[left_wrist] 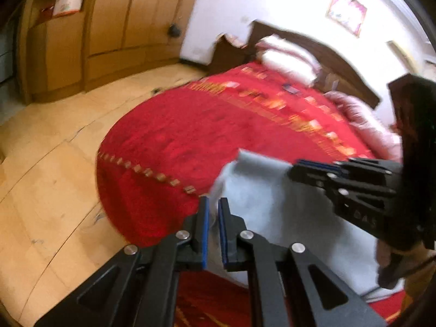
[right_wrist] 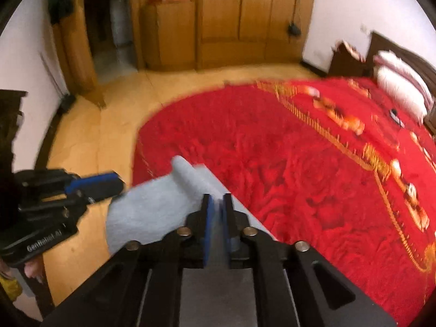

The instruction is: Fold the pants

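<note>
The pale grey-blue pants point(left_wrist: 272, 212) hang stretched between my two grippers, above the near corner of a red patterned bedspread point(left_wrist: 177, 136). In the left wrist view my left gripper point(left_wrist: 214, 214) is shut on one edge of the fabric, and the right gripper point(left_wrist: 293, 173) comes in from the right, clamped on the far edge. In the right wrist view my right gripper point(right_wrist: 216, 209) pinches the pants point(right_wrist: 152, 209), which fold into a raised ridge ahead of the fingers. There the left gripper point(right_wrist: 121, 186) grips the cloth's left corner. Both views are motion-blurred.
The bedspread point(right_wrist: 299, 163) covers a bed with white pillows point(right_wrist: 400, 90) and a dark headboard point(left_wrist: 313, 46). A wooden wardrobe point(right_wrist: 239, 19) lines the far wall, with a doorway point(right_wrist: 109, 27) to its left. Light wooden floor point(left_wrist: 54, 163) lies left of the bed.
</note>
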A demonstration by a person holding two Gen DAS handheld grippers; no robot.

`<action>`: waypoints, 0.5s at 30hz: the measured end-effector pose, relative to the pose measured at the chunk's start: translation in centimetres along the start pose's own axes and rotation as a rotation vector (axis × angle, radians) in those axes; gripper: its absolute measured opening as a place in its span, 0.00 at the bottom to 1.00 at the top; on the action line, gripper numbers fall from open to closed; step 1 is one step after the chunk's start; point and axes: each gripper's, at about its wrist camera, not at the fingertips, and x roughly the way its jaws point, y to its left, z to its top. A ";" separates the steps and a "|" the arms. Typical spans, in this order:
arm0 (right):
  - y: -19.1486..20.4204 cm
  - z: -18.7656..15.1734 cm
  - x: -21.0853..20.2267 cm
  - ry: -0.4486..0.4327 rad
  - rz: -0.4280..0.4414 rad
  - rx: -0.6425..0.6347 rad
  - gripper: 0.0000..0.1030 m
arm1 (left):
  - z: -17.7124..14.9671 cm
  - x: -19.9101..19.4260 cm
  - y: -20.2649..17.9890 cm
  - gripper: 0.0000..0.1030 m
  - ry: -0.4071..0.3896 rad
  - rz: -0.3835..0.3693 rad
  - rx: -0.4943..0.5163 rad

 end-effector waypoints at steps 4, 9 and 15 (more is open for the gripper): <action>-1.5 -0.3 0.5 0.037 -0.022 0.062 0.26 | -1.2 2.2 3.4 0.07 0.096 0.012 -0.117; -3.4 0.0 -2.6 -0.022 0.014 0.107 0.37 | -2.2 0.8 5.1 0.11 0.094 -0.003 -0.155; -4.2 0.2 -2.1 0.024 0.091 0.115 0.37 | -1.7 -0.2 3.6 0.37 0.093 -0.141 -0.145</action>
